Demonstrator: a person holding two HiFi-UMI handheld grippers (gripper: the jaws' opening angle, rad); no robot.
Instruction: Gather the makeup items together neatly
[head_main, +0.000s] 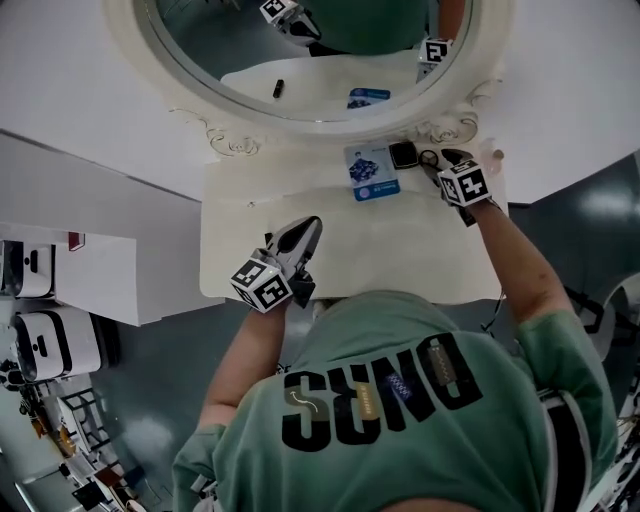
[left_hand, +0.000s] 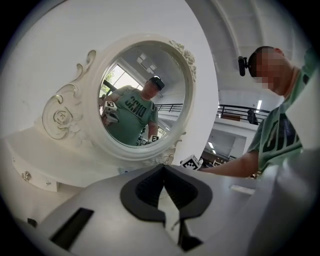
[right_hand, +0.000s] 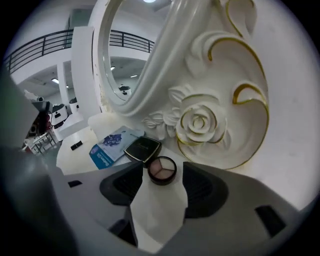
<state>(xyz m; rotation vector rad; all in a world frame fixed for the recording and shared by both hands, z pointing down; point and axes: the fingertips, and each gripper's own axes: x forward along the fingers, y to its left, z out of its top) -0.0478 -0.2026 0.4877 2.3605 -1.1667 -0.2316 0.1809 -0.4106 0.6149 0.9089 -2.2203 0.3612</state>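
The white worktop (head_main: 400, 260) carries a round mirror (head_main: 330, 60) in a carved frame. The left claw (head_main: 310, 225) hangs over the worktop's near left part, well apart from the makeup. In the left gripper view, this claw (left_hand: 162, 169) is pressed together with nothing in it. The right claw (head_main: 440, 165) is at the far right, by the frame's carved rose. It is spread (right_hand: 161, 184), tilted down, its pads clear of the pot between its tips. A blue packet (right_hand: 111, 145) lies at the mirror's foot. A black compact (right_hand: 143, 149) sits just beside it. The round eyeshadow pot (right_hand: 162, 169) lies against the compact's near edge.
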